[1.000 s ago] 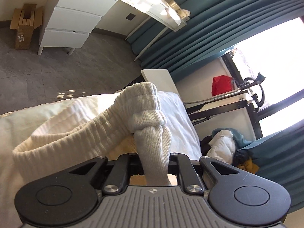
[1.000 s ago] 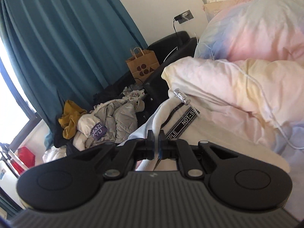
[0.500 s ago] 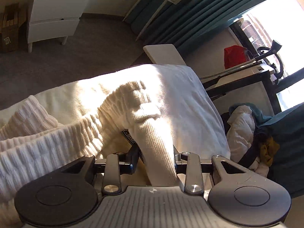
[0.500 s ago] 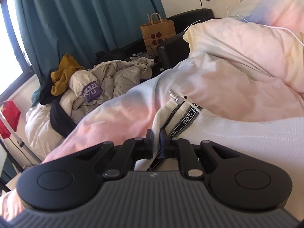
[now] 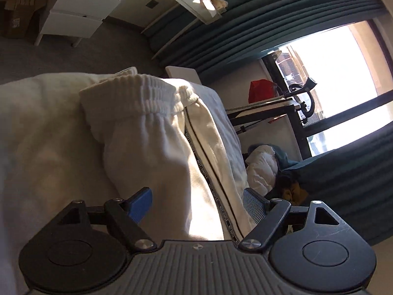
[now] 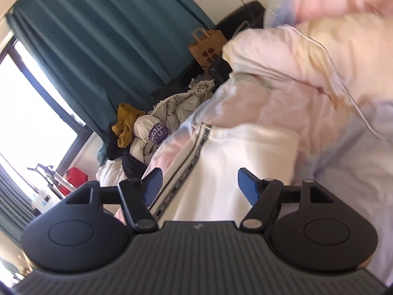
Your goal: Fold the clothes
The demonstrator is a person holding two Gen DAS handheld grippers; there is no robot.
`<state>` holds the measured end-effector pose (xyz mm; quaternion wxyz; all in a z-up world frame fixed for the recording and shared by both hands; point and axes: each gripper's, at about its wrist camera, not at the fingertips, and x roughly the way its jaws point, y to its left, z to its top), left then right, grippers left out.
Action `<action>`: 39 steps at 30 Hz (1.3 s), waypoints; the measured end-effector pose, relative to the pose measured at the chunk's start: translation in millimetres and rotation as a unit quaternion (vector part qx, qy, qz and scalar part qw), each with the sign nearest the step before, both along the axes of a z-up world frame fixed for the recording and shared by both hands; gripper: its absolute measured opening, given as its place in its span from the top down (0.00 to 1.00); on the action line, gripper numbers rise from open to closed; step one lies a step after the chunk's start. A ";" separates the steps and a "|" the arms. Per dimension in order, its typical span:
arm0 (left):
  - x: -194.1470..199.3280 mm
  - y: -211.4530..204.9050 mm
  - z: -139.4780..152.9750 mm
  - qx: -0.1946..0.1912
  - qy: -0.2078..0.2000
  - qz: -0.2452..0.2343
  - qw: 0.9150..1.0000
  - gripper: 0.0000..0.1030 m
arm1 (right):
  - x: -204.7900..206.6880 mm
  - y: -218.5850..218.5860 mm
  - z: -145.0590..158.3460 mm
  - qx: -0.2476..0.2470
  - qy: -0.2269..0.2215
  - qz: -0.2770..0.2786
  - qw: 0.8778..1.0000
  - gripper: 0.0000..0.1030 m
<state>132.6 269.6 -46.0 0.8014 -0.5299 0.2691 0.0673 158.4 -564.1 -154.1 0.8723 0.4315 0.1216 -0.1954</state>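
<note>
- The left gripper (image 5: 196, 202) is released: its fingers stand wide apart, with the white trousers (image 5: 172, 152) lying between them, not pinched.
- The right gripper (image 6: 199, 184) is also released, both blue pads spread, above the same white trousers (image 6: 245, 162).
- The trousers lie on the bed, in the middle of both frames. The ribbed waistband (image 5: 149, 95) is doubled over in the upper middle of the left view, and the black printed stripe (image 5: 211, 172) runs down toward the lower middle.
- I judge one fold is laid. To do it well, the edges should match and the stripe stay straight before any next pinch.
- The pastel duvet (image 6: 307, 56) at the upper right is blurred.
- The lower ends of the trousers are hidden behind the gripper bodies, so how many layers lie there I cannot tell.
</note>
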 end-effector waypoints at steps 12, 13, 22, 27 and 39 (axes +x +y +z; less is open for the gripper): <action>0.8 41.7 -57.2 -0.084 0.002 0.021 0.996 0.23 | -63.2 -10.2 -62.0 0.183 -0.041 0.009 0.982 0.32; 6.4 40.7 -59.3 -0.072 0.009 0.023 0.997 0.25 | -60.5 -11.5 -64.9 0.182 -0.045 0.010 0.982 0.32; 47.8 40.6 -76.9 -0.028 -0.006 0.010 1.000 0.27 | -18.2 -16.8 -88.1 0.144 -0.032 -0.035 0.988 0.45; 59.4 37.5 -82.7 -0.017 -0.008 0.015 1.000 0.31 | 3.2 -18.2 -97.2 0.118 -0.028 -0.043 0.992 0.50; 60.0 53.5 -92.0 -0.039 -0.009 0.019 0.999 0.74 | 15.3 -15.3 -87.4 0.093 -0.044 -0.065 0.993 0.84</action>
